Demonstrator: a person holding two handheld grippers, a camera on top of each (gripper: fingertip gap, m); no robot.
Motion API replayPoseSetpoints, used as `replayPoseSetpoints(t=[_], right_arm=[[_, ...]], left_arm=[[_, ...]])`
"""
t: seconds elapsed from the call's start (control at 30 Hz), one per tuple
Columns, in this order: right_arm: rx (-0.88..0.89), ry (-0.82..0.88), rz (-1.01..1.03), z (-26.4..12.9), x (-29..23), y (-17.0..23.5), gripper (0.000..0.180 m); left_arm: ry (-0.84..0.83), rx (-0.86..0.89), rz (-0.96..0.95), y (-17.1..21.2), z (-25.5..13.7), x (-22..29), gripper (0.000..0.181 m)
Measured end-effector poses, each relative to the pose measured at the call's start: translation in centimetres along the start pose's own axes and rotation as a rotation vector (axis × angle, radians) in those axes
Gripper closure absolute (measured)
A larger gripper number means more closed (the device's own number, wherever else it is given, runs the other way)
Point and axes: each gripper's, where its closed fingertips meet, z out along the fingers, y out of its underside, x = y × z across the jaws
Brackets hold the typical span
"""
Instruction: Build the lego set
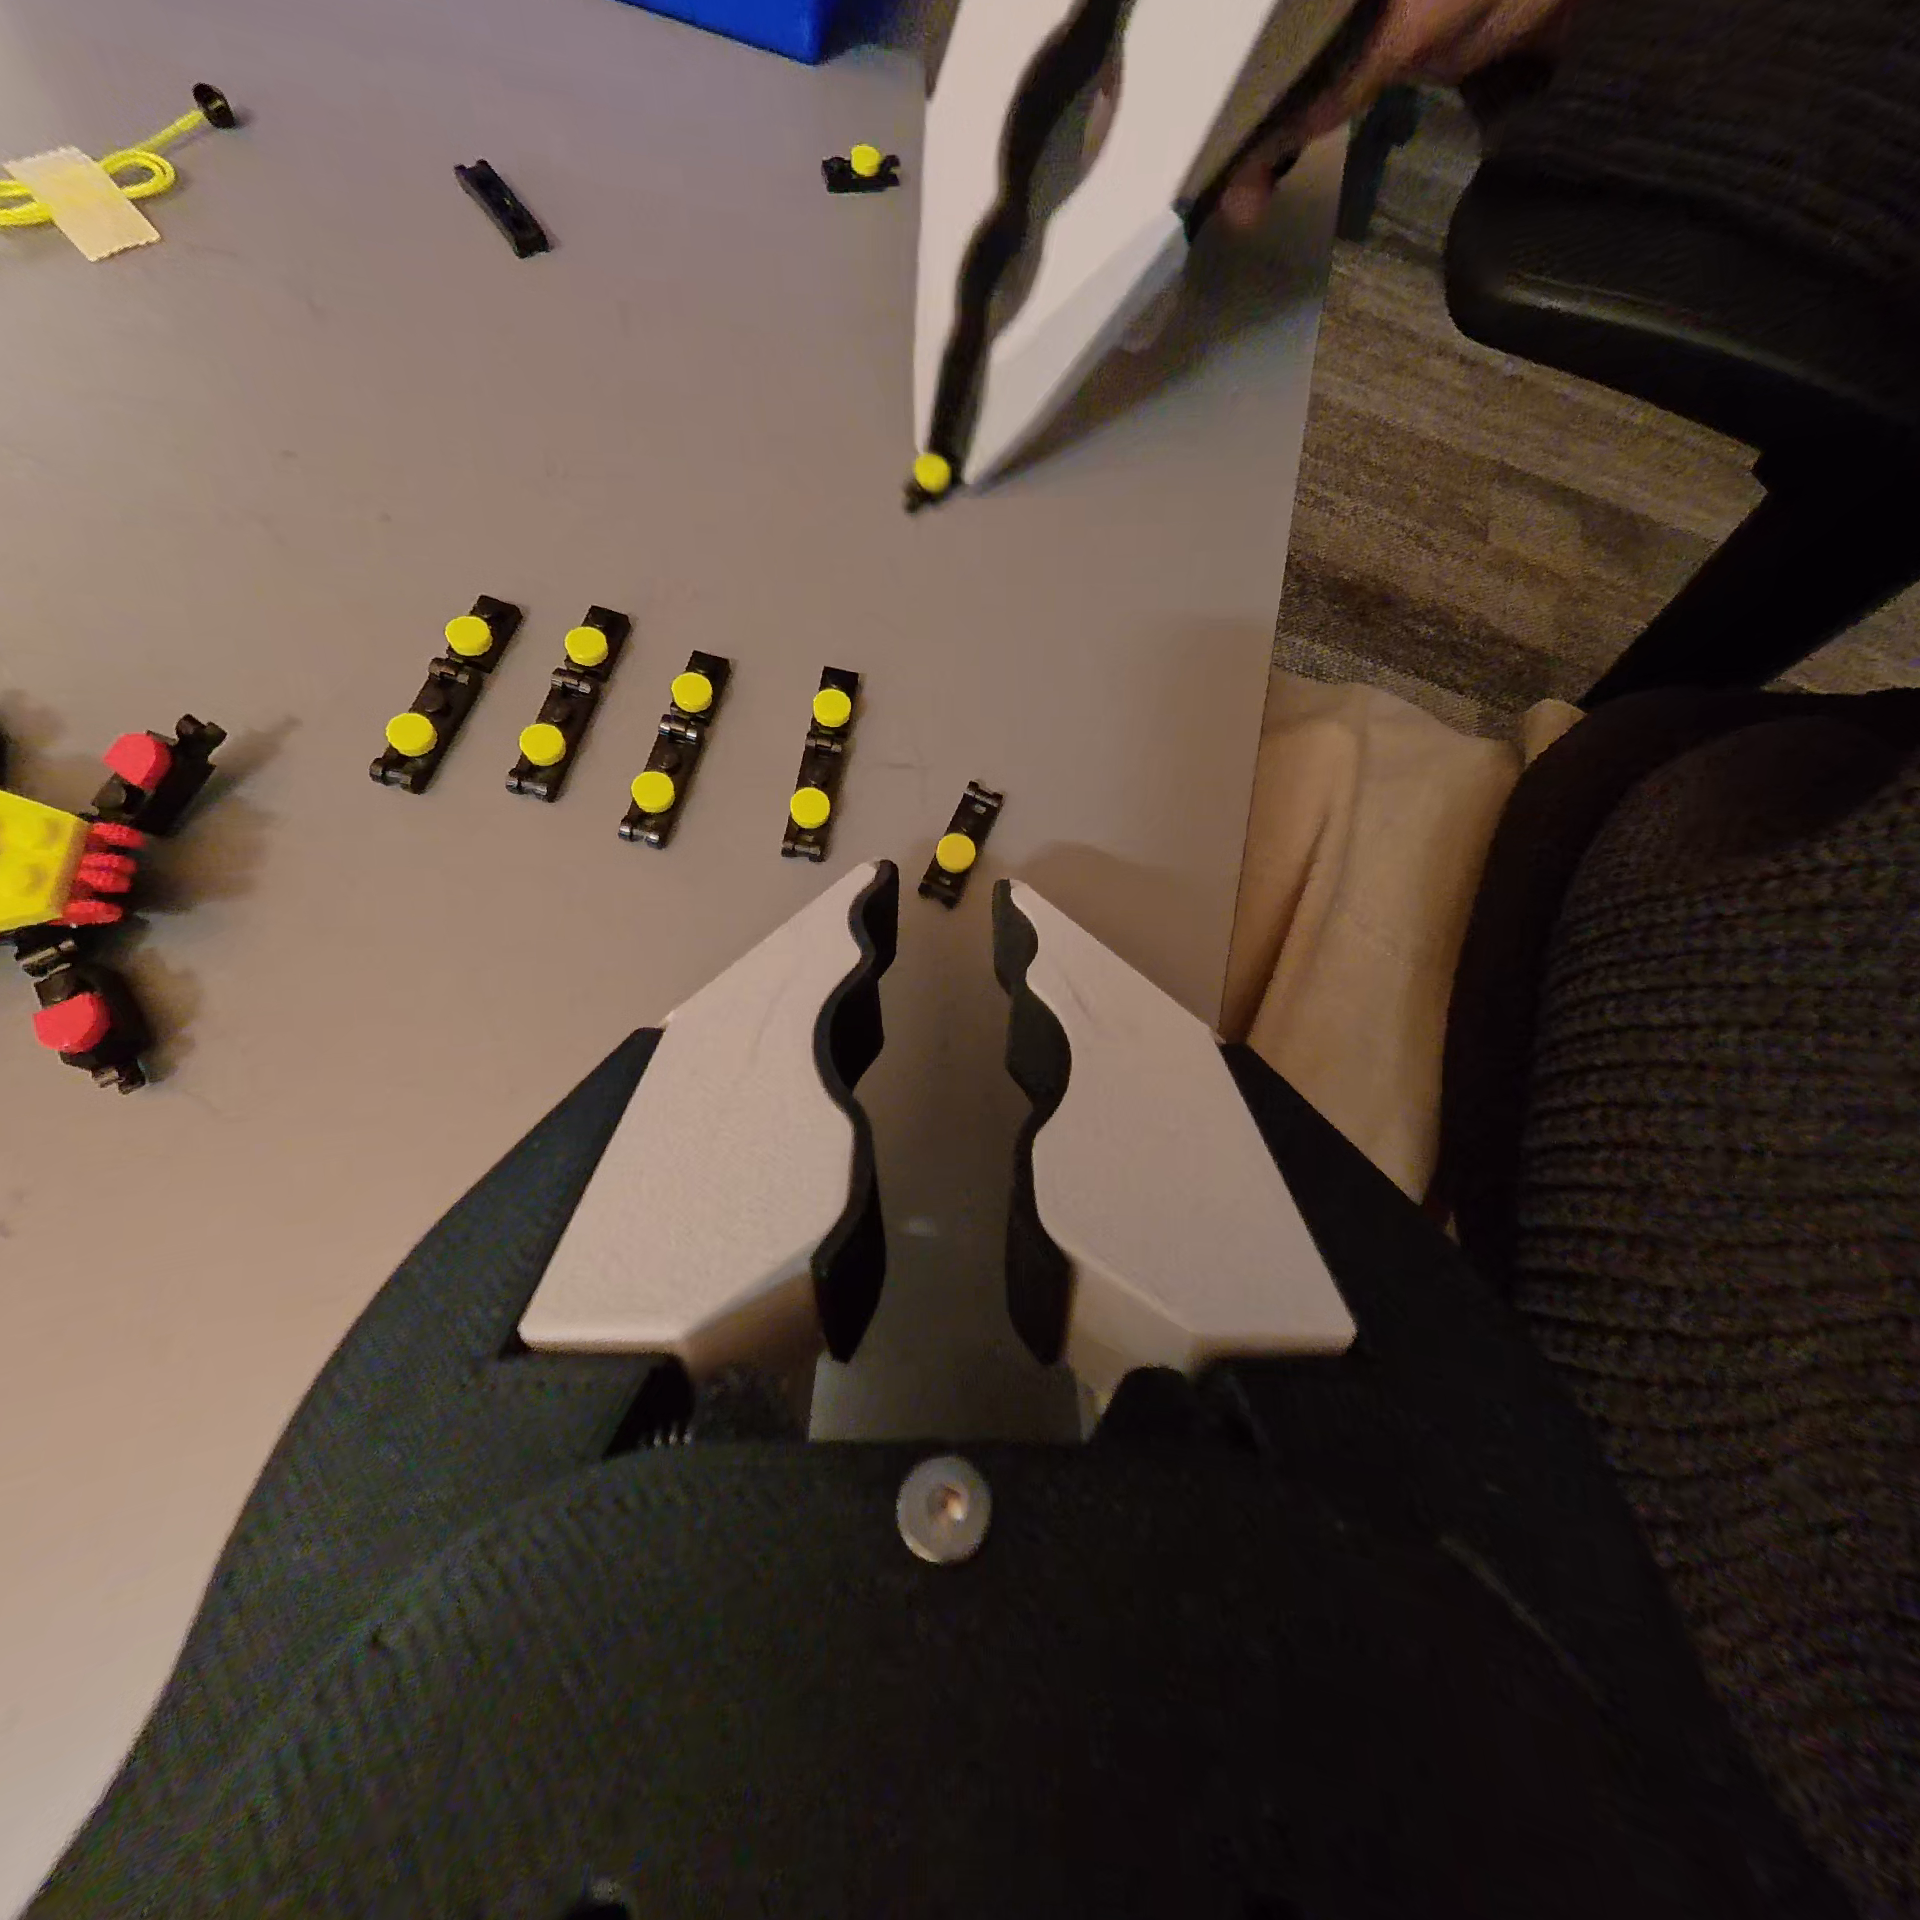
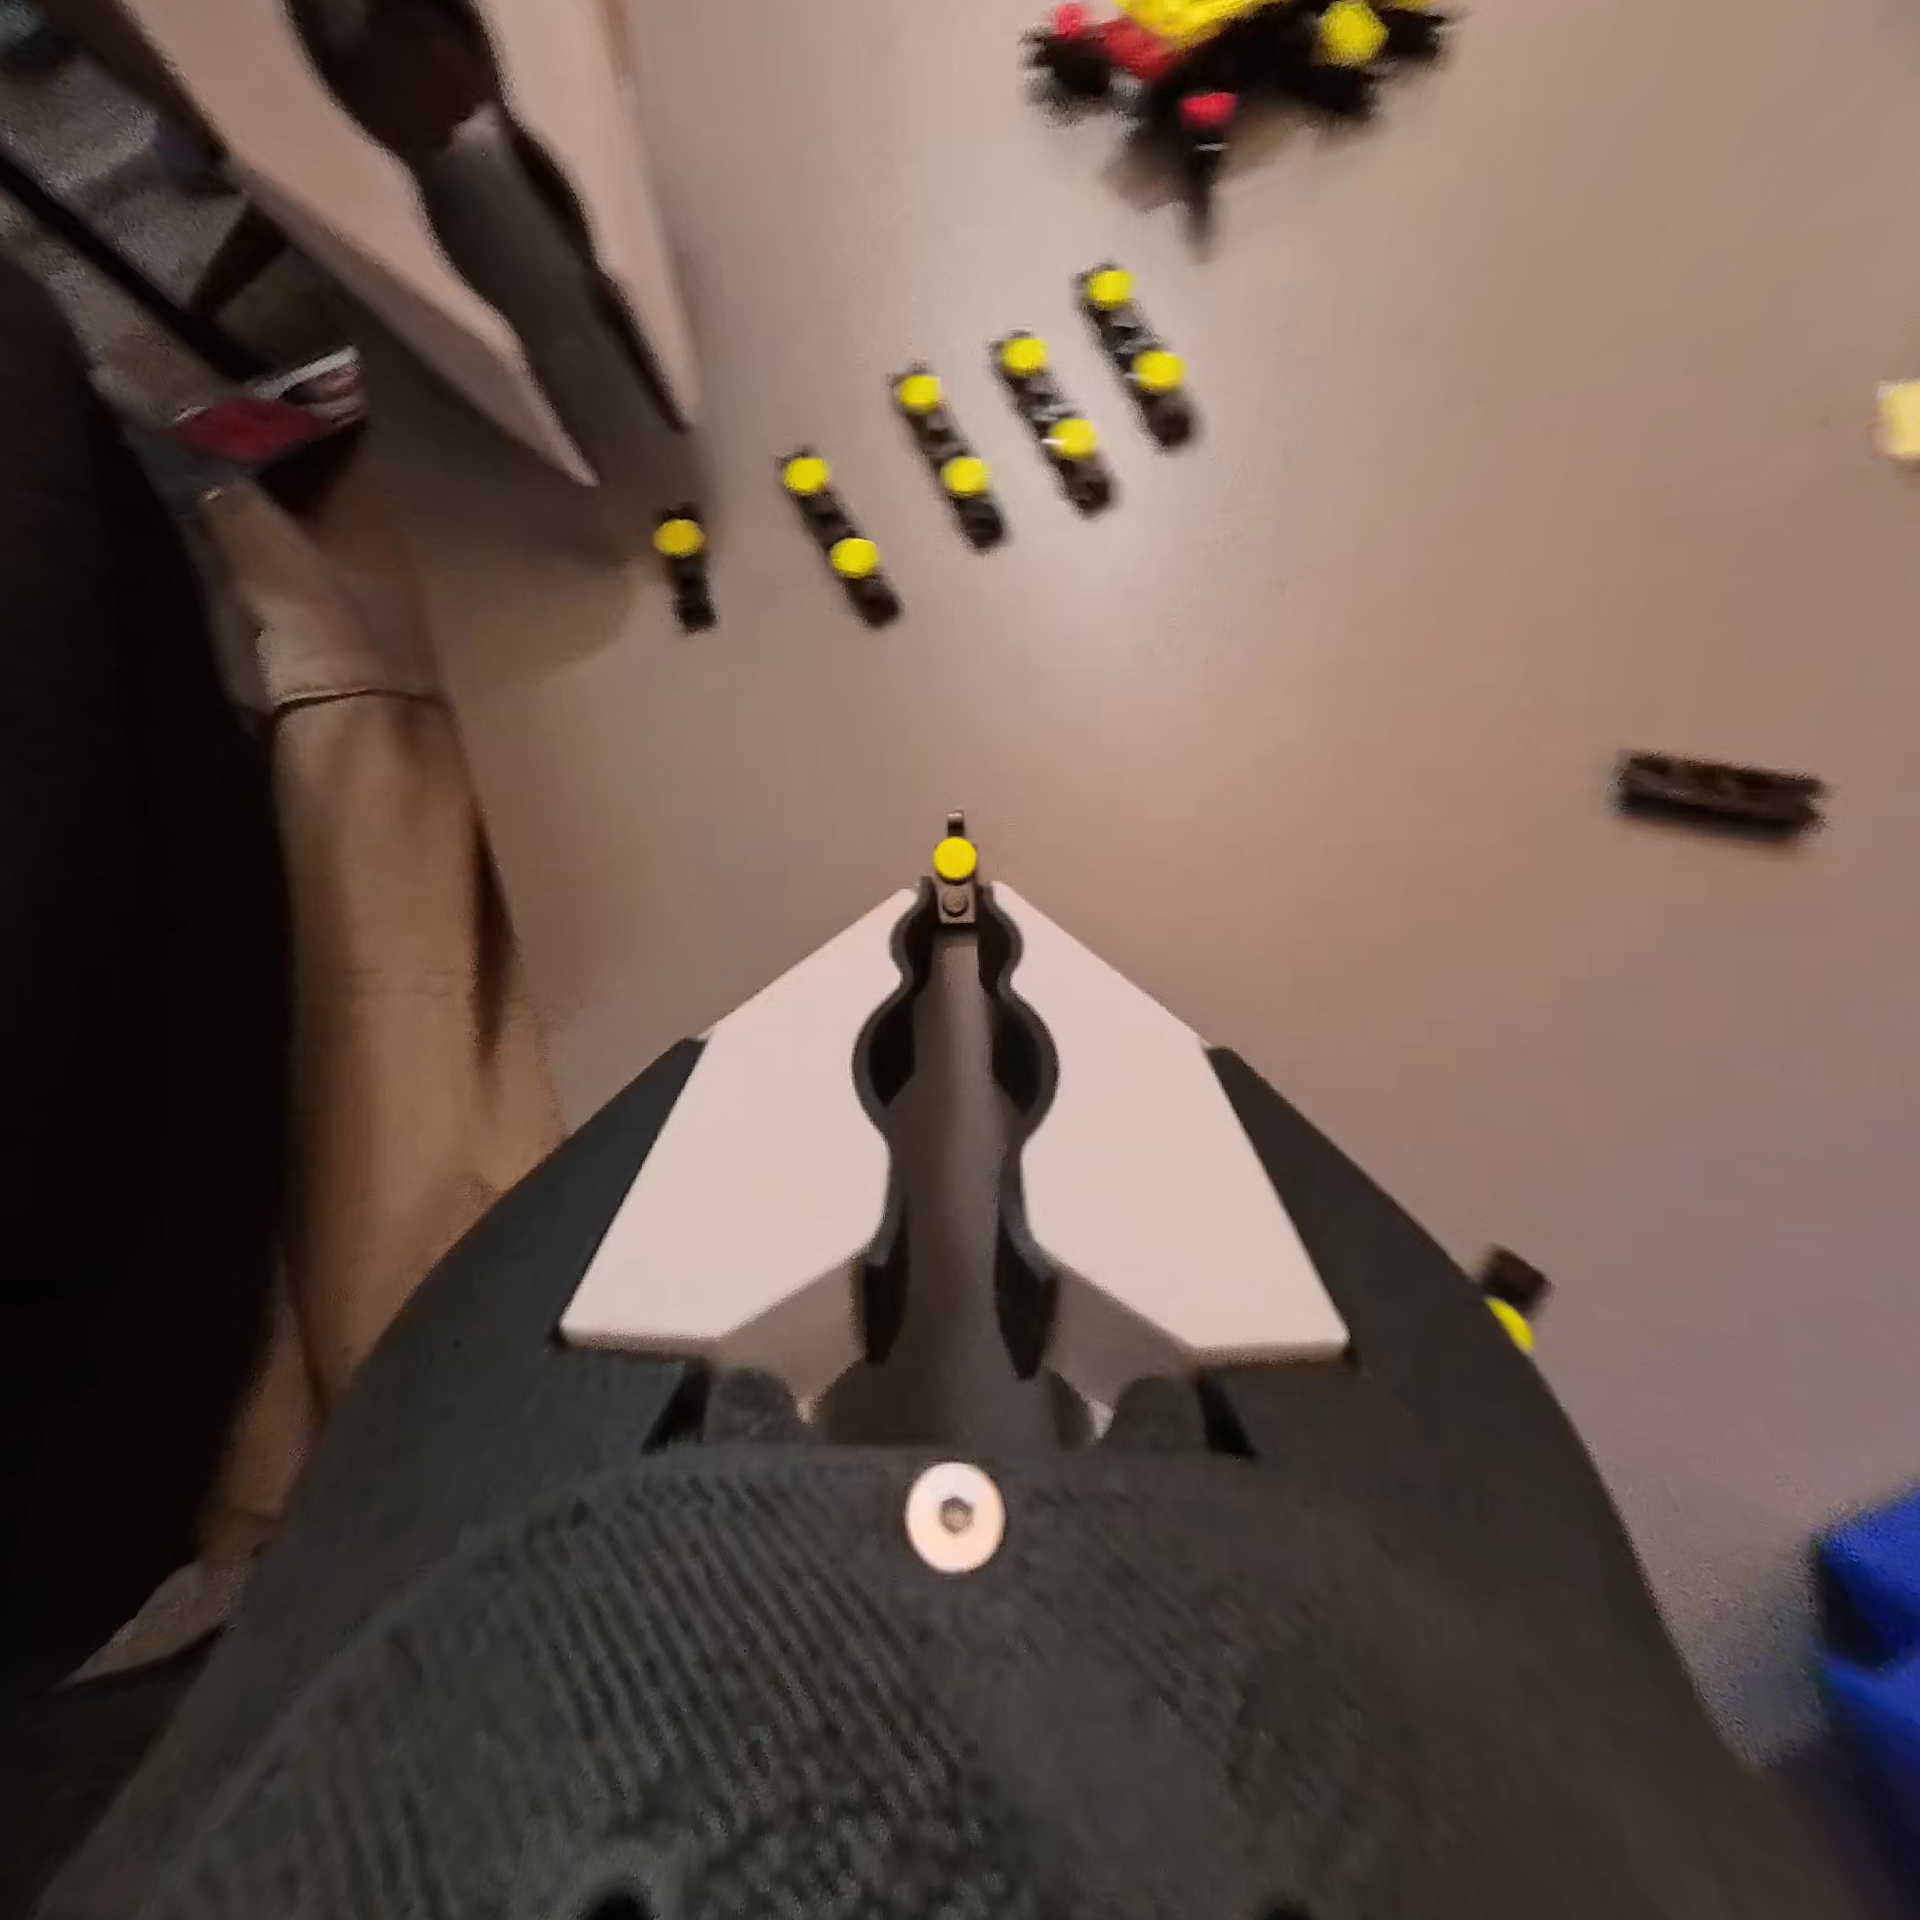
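Plain matte grey desk (image 1: pixel 623 416) all across, no pattern on it. Four small black hinged plastic plates (image 1: pixel 673 748) in a row, each dotted with two bright yellow round studs. A lone black plate with one yellow stud (image 1: pixel 958 844) sits beside them. Left tool (image 1: pixel 943 894): pale grey fingers, wavy black inner edges, black ribbed body. Right tool (image 2: pixel 954 896) wears the same colours. Yellow brick assembly with red and black parts (image 1: pixel 73 873), neon-yellow cord (image 1: pixel 114 171), deep blue box corner (image 1: pixel 727 26).
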Motion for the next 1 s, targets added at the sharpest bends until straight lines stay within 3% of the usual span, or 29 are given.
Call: replayPoseSetpoints(t=[0.1,0.27,1.0], right_arm=[[-0.055,-0.064,-0.095,1.5,-3.1,-0.8,0.174],[-0.105,-0.018,-0.253,3.2,-4.9,-2.0,0.174],[-0.146,-0.023,-0.323,3.9,-5.3,-2.6,0.174]], left_arm=[[-0.010,-0.007,0.008,-0.1,0.3,-0.1,0.165],[-0.050,-0.059,0.100,0.2,1.1,-0.1,0.165],[-0.022,-0.097,0.122,0.3,1.9,0.3,0.175]])
